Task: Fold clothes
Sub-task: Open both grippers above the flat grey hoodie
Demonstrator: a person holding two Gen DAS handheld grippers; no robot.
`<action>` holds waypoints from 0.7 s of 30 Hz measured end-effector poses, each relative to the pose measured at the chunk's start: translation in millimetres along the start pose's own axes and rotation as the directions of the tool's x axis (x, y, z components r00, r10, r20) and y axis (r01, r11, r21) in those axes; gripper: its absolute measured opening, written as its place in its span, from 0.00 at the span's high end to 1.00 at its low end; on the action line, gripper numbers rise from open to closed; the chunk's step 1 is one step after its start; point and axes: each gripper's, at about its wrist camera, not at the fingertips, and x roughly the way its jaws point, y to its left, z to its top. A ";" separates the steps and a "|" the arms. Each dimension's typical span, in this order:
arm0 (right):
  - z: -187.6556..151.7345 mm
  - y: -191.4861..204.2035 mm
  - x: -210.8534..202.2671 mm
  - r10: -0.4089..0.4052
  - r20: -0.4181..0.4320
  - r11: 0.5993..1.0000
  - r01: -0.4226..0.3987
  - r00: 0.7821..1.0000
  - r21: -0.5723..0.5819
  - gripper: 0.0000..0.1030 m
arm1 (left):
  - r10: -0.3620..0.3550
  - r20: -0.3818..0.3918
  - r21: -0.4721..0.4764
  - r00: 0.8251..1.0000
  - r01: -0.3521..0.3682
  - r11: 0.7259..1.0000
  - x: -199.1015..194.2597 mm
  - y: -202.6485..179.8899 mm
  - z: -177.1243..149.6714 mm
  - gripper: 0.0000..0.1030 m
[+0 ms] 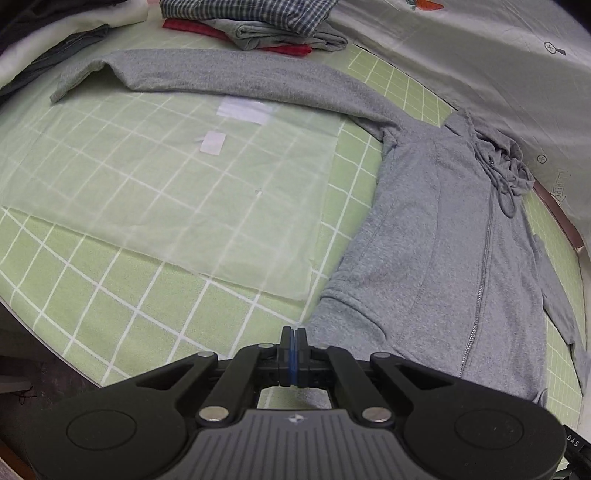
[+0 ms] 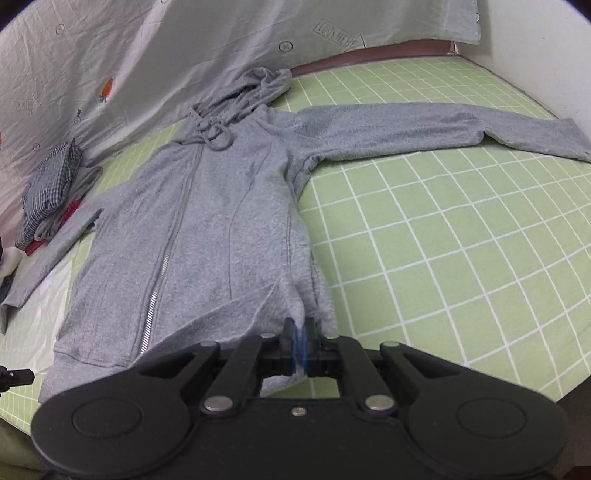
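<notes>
Lying flat across the green checked bed [image 2: 461, 240], the grey zip hoodie [image 2: 207, 229] is spread front-up with both sleeves stretched out sideways and its hood [image 2: 258, 83] bunched against the pale sheet [image 2: 147, 55] draped at the far edge. Largest risk, as I judge it: with the body this wide and the sleeves fully extended, a lift from the hem could drag the whole garment and skew it, so that any fold lands crooked. The long sleeve [image 2: 424, 125] running toward the wall may trail and twist if the hem corners are raised unevenly. Beyond the other sleeve sits a stack of folded clothes [image 1: 255, 26]; a sweeping sleeve could knock or rumple it. A thin translucent sheet [image 1: 166, 192] lies on the bed beside the hoodie and could be caught up with the fabric.

The right gripper [image 2: 299, 350] has its jaws pressed together on a pinch of hem fabric near the side seam; a thin single-layer hold may slip. The left gripper [image 1: 293, 356] sits at the opposite hem corner with jaws pressed together; whether cloth is between them I cannot tell. The loose drawstring [image 2: 218, 138] could snag.
</notes>
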 end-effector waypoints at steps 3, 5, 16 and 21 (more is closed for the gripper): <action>-1.1 -2.3 -7.4 -0.017 0.018 1.000 0.017 1.000 0.023 0.87 | -0.014 0.018 -0.008 1.000 0.014 1.000 -4.9 3.2 -1.8 1.00; -0.1 -2.0 -19.7 -0.053 0.070 0.998 0.051 0.996 0.032 0.68 | -0.006 0.028 -0.004 1.000 0.006 1.000 -6.5 2.4 -0.8 1.00; 0.2 8.6 1.3 -0.051 0.043 0.997 0.048 0.998 0.066 0.53 | -0.006 0.001 0.171 1.000 0.005 0.985 13.4 -32.3 4.8 0.65; -19.6 18.6 20.4 -0.147 -0.065 0.989 0.148 0.987 0.007 0.50 | 0.025 0.007 0.212 1.000 -0.026 0.977 17.1 -35.8 9.0 0.49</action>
